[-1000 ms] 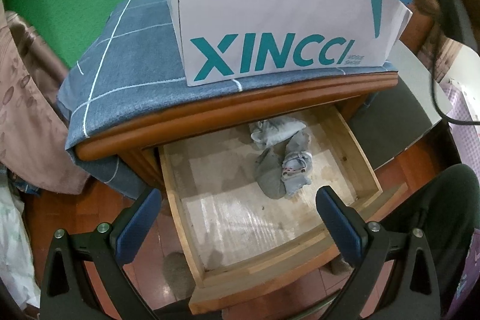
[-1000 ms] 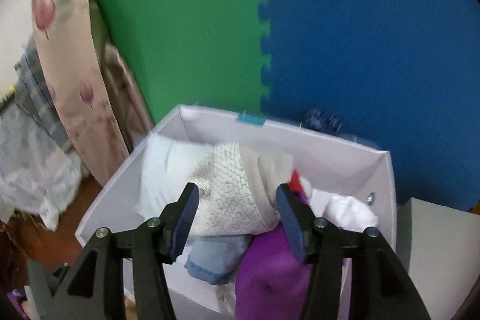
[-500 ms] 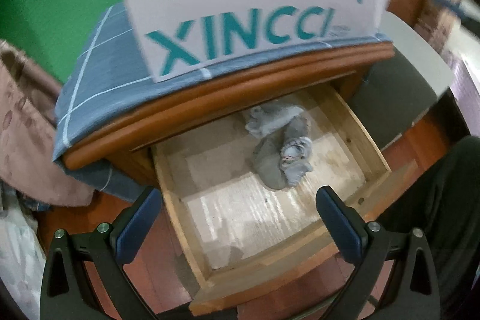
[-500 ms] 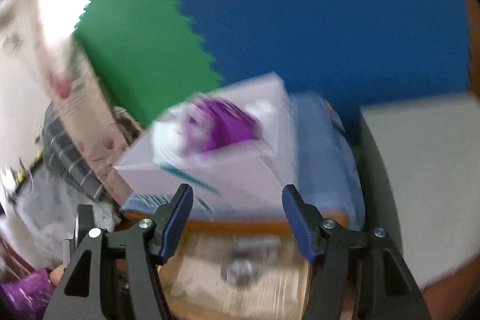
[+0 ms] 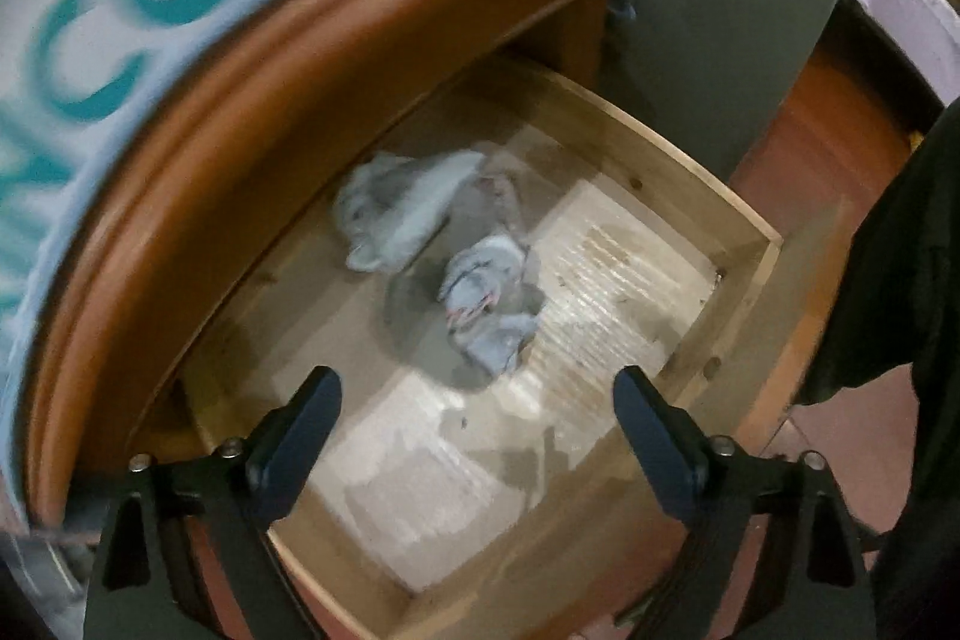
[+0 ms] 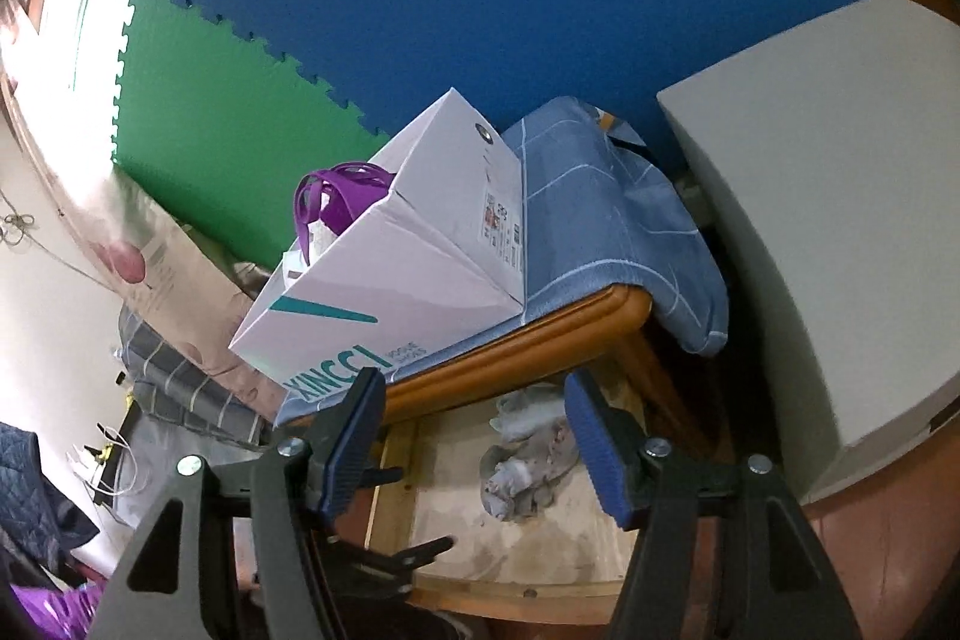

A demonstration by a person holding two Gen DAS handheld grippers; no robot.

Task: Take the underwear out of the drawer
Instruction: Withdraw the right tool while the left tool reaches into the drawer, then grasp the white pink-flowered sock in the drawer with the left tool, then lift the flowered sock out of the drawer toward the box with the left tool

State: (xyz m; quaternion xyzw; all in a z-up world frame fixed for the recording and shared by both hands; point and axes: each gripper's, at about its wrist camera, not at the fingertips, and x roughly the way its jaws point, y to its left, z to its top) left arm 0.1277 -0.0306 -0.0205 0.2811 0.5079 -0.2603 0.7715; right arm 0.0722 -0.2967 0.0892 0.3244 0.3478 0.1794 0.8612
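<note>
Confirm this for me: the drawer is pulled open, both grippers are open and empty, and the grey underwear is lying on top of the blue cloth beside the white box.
One detail is wrong. The grey underwear lies inside the open drawer, not on the blue cloth. The left wrist view shows it on the drawer floor. The rest holds: the left gripper and right gripper are open and empty.

Blk frames, blue pads (image 6: pixel 351 445), silver screws.

The drawer (image 5: pixel 678 172) is pulled open; it is of light wood with a pale, worn bottom. The underwear (image 5: pixel 456 274) is a crumpled grey and pale blue heap, lying on the bottom, toward the far side of the drawer.
</note>
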